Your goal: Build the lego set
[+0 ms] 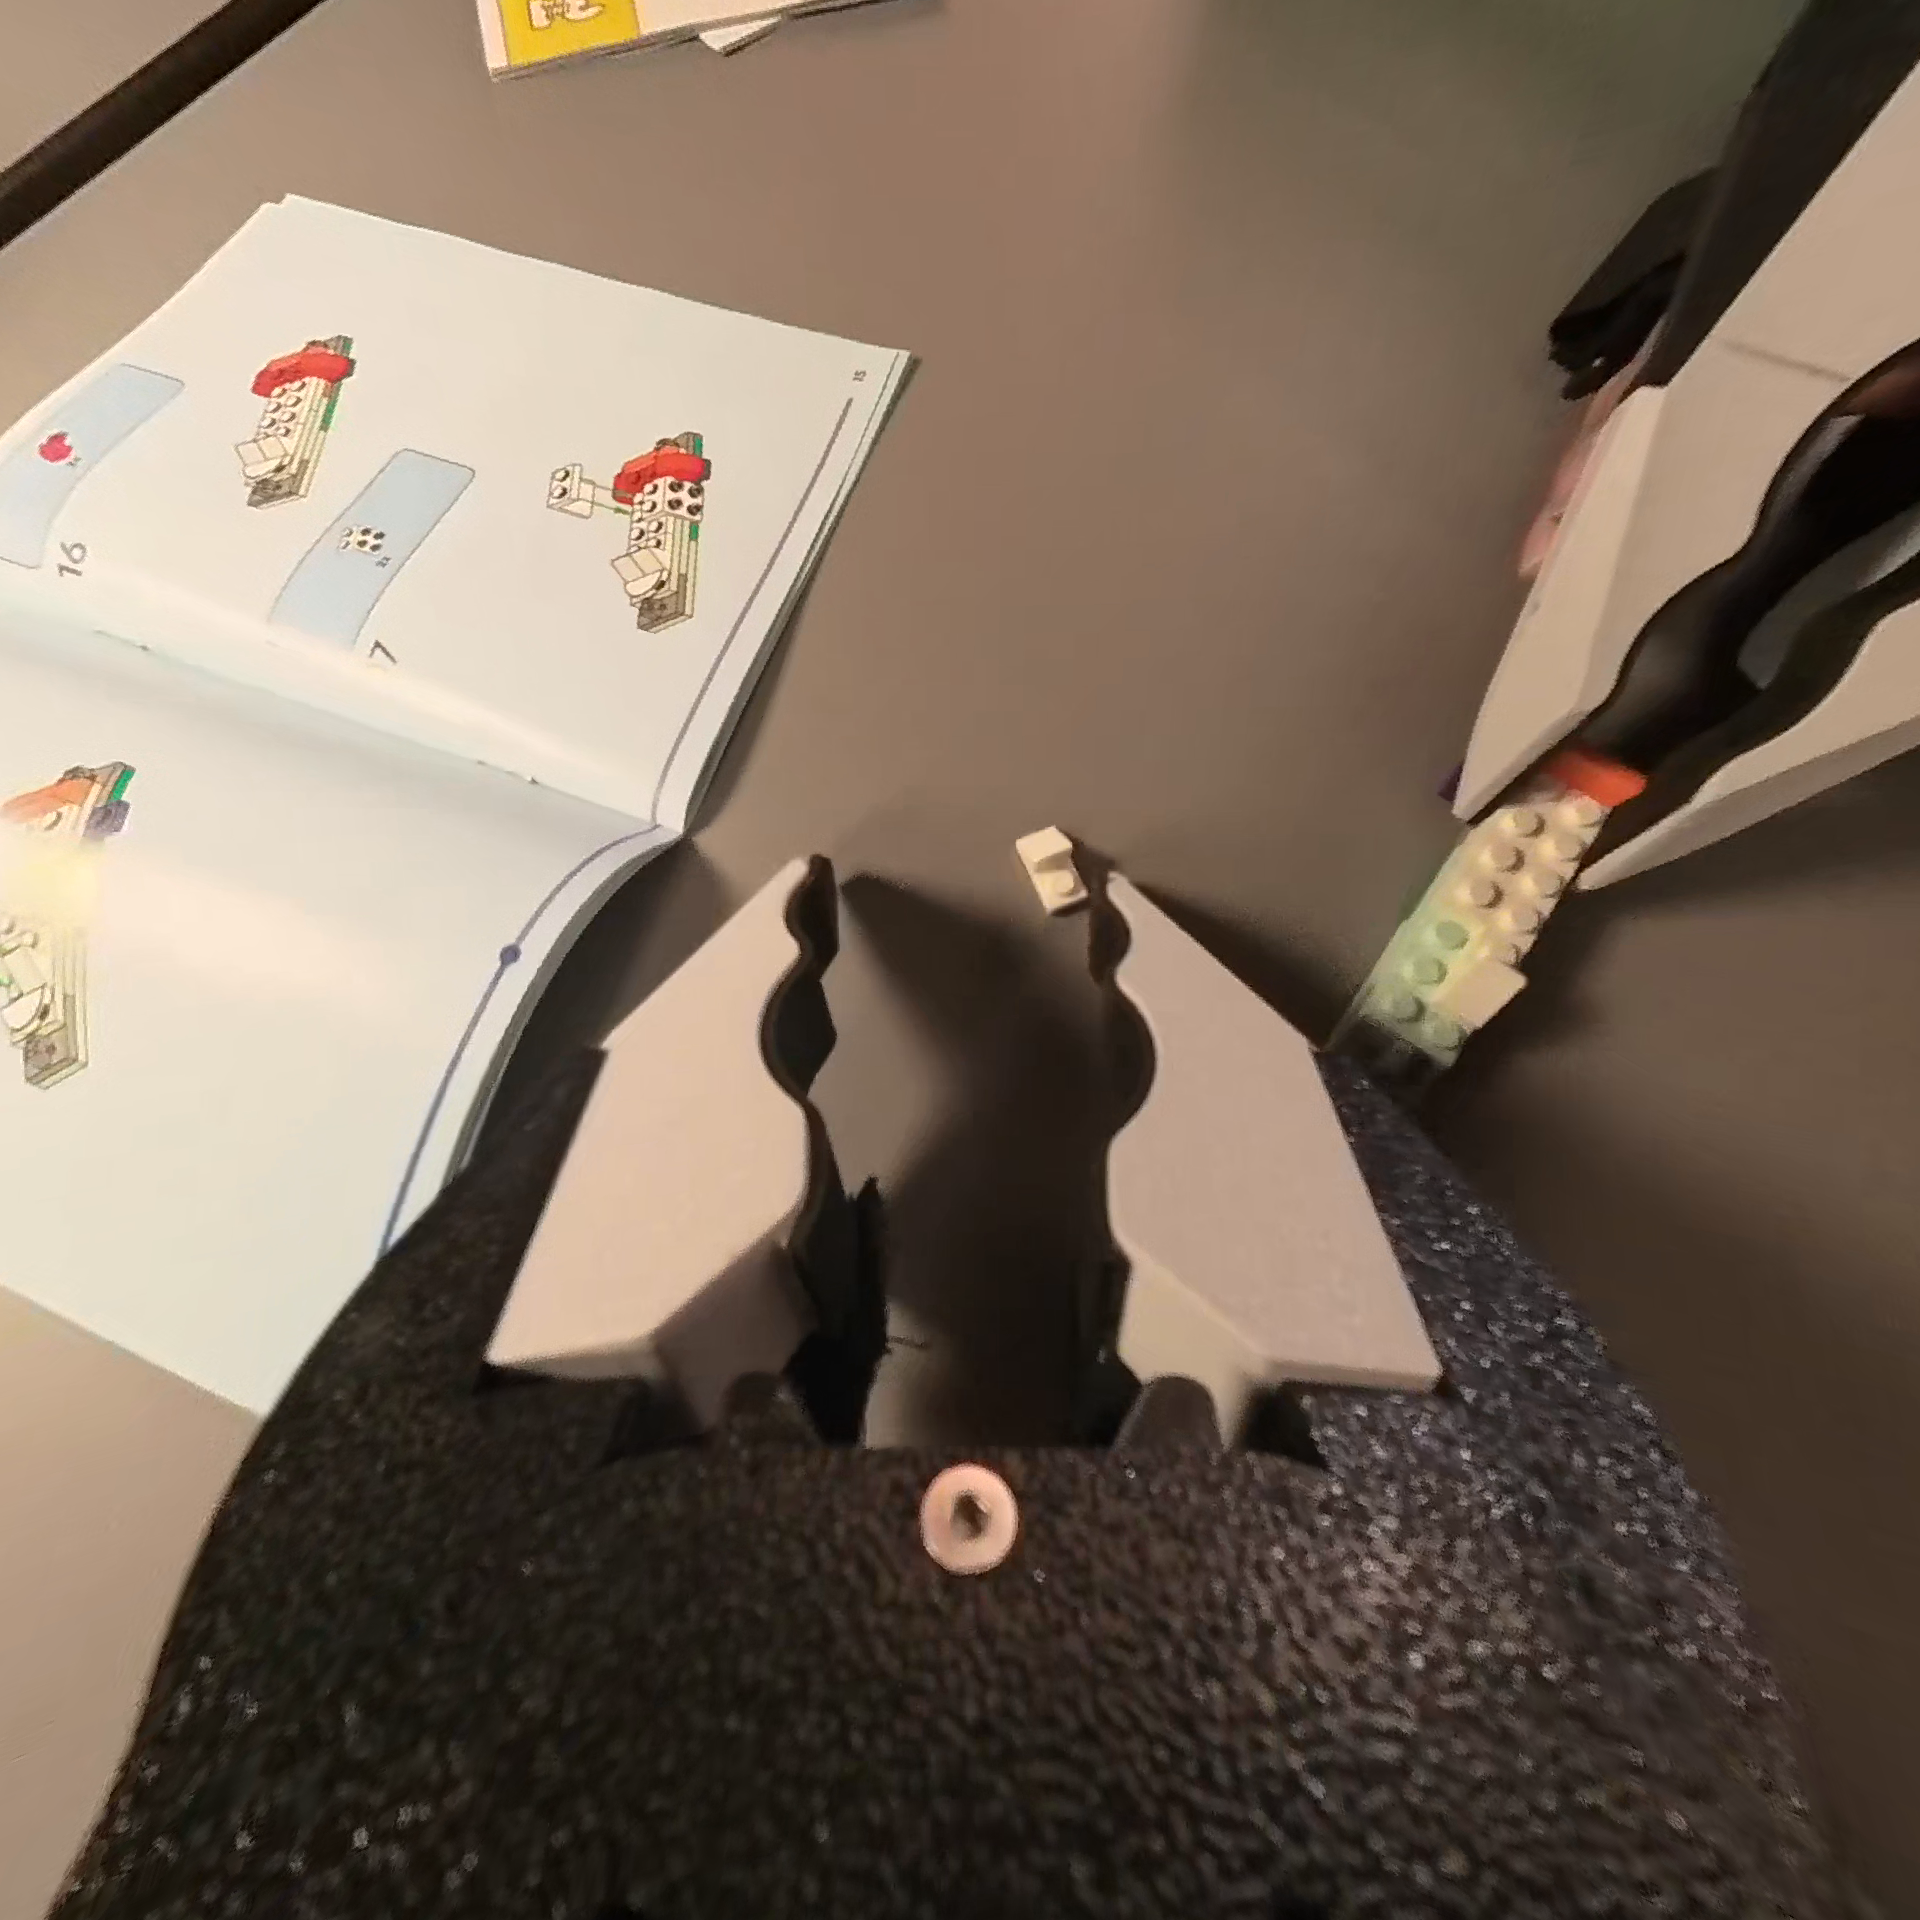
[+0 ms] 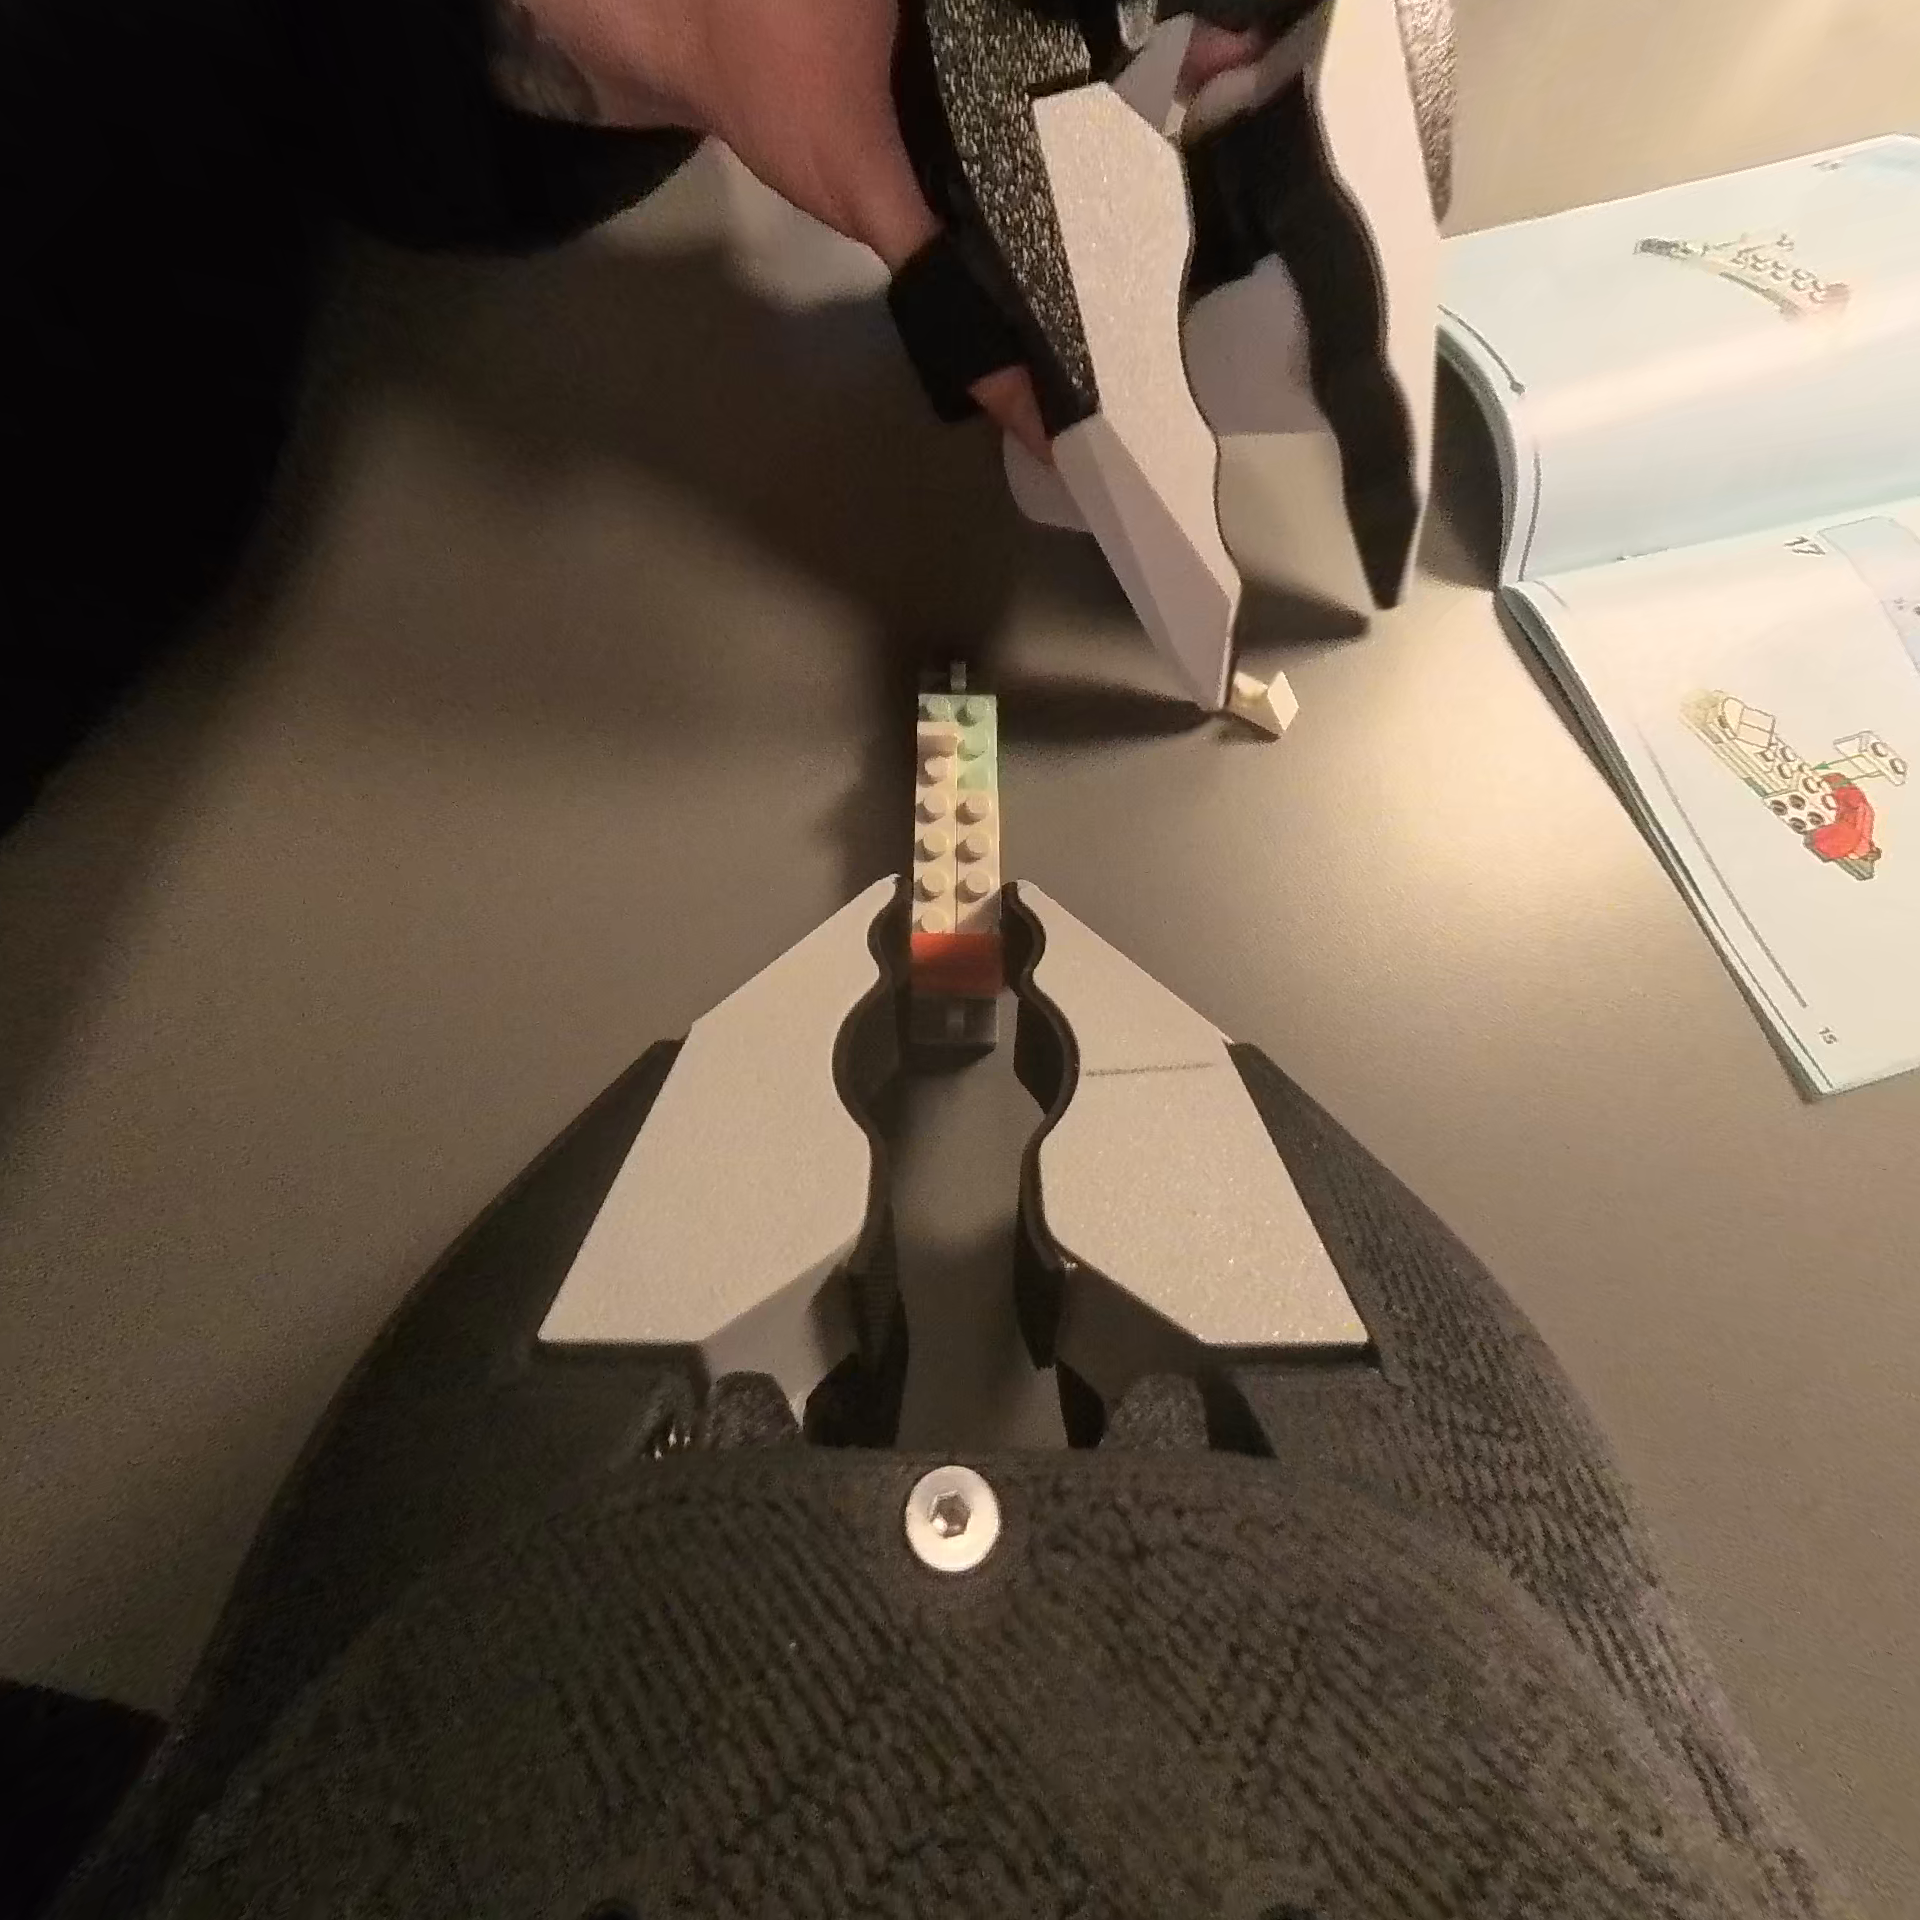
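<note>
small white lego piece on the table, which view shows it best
The left wrist view: the small white lego piece lies unobstructed on the grey table, just beyond the open left gripper, near one tip. In the right wrist view the piece is farther off, blurrier and partly hidden by a left gripper finger.

Both the left gripper [image 1: 961, 883] and the right gripper [image 2: 958, 904] have pale grey wedge-shaped fingers with wavy black inner pads, set in a black, rough-textured body bearing one silver hex screw [image 2: 953, 1535]. The hand [image 2: 831, 156] wears a black fingerless glove.
</note>
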`<state>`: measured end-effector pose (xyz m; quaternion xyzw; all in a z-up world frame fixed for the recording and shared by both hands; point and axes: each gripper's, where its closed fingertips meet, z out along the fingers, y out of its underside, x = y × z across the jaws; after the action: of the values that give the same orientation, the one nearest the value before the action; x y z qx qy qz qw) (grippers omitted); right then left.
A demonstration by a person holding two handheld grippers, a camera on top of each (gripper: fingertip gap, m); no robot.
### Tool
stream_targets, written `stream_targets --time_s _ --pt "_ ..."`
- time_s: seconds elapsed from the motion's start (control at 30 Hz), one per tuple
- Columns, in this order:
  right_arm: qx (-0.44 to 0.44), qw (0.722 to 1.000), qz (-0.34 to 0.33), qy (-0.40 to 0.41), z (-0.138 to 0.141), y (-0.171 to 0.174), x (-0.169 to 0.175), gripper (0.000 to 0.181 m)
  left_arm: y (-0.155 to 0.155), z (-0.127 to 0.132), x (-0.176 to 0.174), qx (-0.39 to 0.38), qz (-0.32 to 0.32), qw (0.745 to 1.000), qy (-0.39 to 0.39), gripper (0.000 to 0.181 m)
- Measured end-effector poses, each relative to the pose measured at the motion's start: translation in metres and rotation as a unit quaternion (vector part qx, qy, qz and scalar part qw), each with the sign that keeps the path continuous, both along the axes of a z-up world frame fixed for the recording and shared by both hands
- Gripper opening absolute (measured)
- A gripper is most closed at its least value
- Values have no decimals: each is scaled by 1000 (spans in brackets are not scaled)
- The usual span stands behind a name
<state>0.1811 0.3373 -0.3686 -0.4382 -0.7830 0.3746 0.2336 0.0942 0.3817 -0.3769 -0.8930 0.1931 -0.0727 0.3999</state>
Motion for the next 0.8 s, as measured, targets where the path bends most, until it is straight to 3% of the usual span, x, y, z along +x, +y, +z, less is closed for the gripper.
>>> stream_targets --time_s 0.33,0.8 --pt "1 1000 -6 0 0 2 -1 16 -25 4 9 10 -30 999 -27 36" --pt "-2 1000 -9 -2 -1 3 -2 16 -29 12 16 12 -42 996 -80 34"
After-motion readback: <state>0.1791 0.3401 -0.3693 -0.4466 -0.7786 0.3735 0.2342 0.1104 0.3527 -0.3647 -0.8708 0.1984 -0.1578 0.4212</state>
